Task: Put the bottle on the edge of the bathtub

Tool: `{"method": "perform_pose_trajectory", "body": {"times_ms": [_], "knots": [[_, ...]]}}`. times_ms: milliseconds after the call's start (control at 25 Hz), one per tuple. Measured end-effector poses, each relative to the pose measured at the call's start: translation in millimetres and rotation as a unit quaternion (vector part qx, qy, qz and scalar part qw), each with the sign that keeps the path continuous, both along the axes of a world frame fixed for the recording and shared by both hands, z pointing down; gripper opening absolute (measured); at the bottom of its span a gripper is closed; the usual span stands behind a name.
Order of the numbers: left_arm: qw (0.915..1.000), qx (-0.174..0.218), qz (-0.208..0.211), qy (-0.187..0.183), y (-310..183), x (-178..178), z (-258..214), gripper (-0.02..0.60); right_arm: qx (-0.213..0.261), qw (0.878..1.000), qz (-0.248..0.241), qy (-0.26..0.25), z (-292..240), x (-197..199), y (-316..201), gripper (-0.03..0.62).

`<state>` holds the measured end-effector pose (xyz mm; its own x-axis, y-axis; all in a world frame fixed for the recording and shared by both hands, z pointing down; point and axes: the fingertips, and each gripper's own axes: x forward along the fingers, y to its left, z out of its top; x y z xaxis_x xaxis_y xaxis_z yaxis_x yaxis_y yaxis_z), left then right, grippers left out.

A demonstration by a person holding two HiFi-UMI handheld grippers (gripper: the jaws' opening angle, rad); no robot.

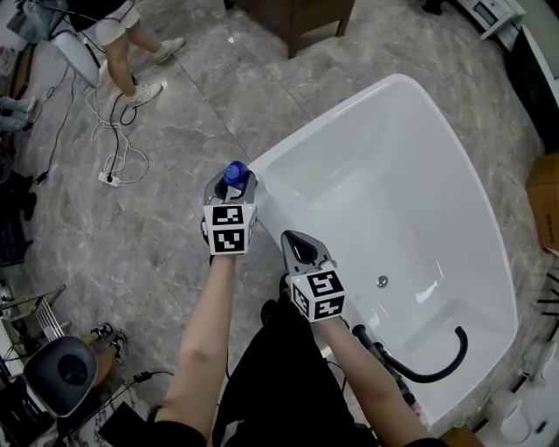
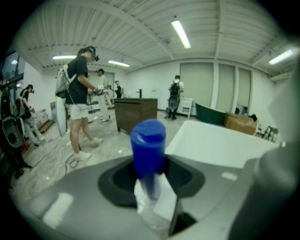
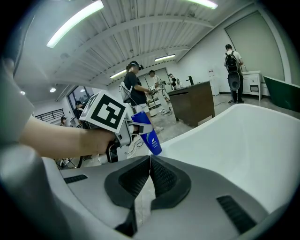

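My left gripper (image 1: 231,185) is shut on a blue bottle (image 1: 236,172) and holds it at the left corner of the white bathtub's rim (image 1: 325,115). In the left gripper view the bottle's blue cap (image 2: 148,140) stands up between the jaws, with the tub's edge (image 2: 220,145) just beyond. From the right gripper view the bottle (image 3: 151,136) hangs tilted, its bottom close over the rim (image 3: 197,133); I cannot tell whether it touches. My right gripper (image 1: 295,241) is shut with nothing in it, beside the tub's near wall, its jaws meeting (image 3: 150,161).
A black hose (image 1: 441,362) lies inside the tub near the drain (image 1: 382,281). On the grey floor are white cables (image 1: 118,157) and a standing person (image 1: 122,35) at the upper left. A wooden cabinet (image 1: 297,17) stands beyond the tub, a cardboard box (image 1: 546,201) to its right.
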<state>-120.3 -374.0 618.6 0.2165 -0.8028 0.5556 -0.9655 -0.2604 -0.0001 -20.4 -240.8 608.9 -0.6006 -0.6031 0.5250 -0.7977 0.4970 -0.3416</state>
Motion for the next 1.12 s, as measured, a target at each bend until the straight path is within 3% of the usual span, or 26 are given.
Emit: {"method": "perform_pose_trajectory", "body": {"times_ms": [400, 1120], "knots": [[0.9996, 0.008, 0.018, -0.020, 3.7, 10.0, -0.4, 0.169, -0.002, 1.000, 0.008, 0.003, 1.6, 8.4, 1.0, 0.003], [0.9992, -0.028, -0.015, 0.024, 32.7, 1.5, 5.9, 0.225, 0.005, 1.000, 0.016, 0.004, -8.5, 14.9, 11.2, 0.003]]}}
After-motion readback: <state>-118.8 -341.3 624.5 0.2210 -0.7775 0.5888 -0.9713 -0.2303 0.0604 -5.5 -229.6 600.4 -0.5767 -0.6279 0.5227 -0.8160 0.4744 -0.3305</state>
